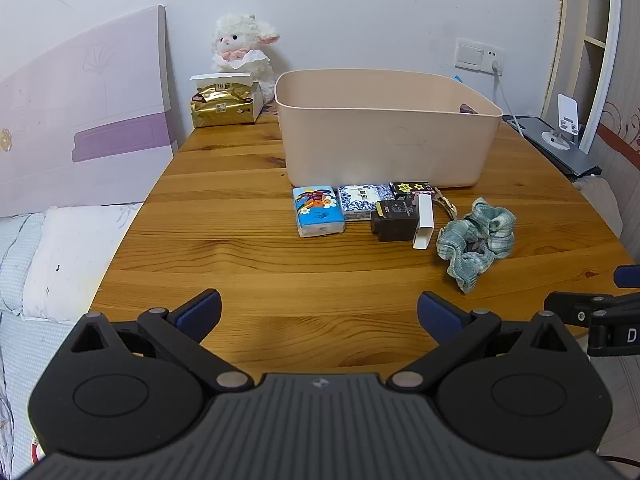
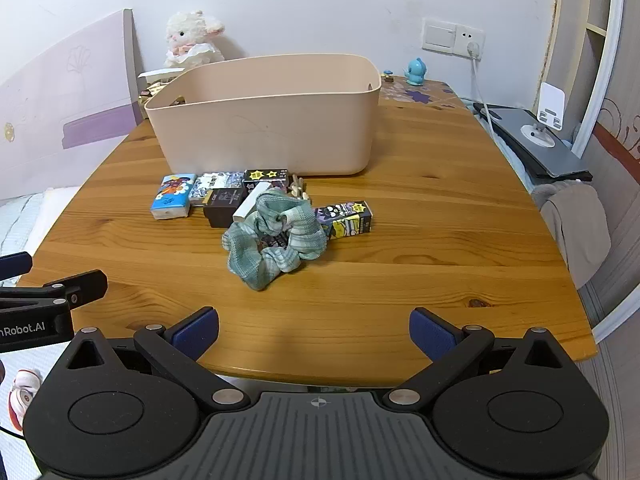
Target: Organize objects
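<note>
A beige plastic bin stands on the wooden table. In front of it lie a blue tissue pack, a blue-white pack, a black starred box, a dark brown box, a white box, a green checked scrunchie and a cartoon box. My left gripper is open and empty near the table's front. My right gripper is open and empty too.
A plush lamb and a gold packet sit at the table's back left. A blue figurine stands at the back right. A bed lies left; a phone stand is right.
</note>
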Available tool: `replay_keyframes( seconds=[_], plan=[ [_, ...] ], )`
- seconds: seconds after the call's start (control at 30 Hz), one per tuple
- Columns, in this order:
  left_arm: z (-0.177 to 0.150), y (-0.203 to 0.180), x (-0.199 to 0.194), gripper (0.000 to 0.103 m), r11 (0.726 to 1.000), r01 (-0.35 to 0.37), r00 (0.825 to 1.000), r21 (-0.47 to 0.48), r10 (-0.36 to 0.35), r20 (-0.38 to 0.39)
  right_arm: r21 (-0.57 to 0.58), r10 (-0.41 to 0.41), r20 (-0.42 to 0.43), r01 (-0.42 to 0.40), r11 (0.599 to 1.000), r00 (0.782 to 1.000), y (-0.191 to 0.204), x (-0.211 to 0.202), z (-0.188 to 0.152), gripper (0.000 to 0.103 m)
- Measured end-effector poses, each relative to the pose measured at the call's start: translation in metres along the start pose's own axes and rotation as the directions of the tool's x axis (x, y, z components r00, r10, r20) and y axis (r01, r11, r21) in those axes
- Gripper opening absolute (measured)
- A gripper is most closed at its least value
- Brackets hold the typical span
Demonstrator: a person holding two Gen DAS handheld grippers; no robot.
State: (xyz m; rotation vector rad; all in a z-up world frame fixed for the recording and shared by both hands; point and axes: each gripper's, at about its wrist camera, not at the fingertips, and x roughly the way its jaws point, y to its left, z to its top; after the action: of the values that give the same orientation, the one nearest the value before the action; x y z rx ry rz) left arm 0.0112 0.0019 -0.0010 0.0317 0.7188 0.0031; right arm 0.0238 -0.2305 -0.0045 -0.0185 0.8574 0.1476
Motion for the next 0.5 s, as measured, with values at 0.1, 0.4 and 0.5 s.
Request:
replay_keyframes(
  seconds=[0.1,0.4,0.5],
  plan=[
    [0.0005,0.0004,0.0008,0.103,1.000,0.000,1.000,-0.004,0.000,-0.003,-0.004,0.002,0.000,-0.002,1.000,1.000,0.0012,0.0000,0.0009,0.103],
    [0.0004,-0.0009,0.0010,0.103,1.000,0.003,1.000,0.000,-0.003,-0.007,-0.003,0.003,0.000,-0.003,1.000,1.000,0.0010,-0.0010,0.0007,0.103],
    [0.0003,-0.0014,0.0006,0.103,1.000,0.005,1.000,0.000,-0.005,-0.006,-0.001,0.003,0.003,-0.003,1.000,1.000,0.0004,-0.0018,0.0007,0.103]
  ],
)
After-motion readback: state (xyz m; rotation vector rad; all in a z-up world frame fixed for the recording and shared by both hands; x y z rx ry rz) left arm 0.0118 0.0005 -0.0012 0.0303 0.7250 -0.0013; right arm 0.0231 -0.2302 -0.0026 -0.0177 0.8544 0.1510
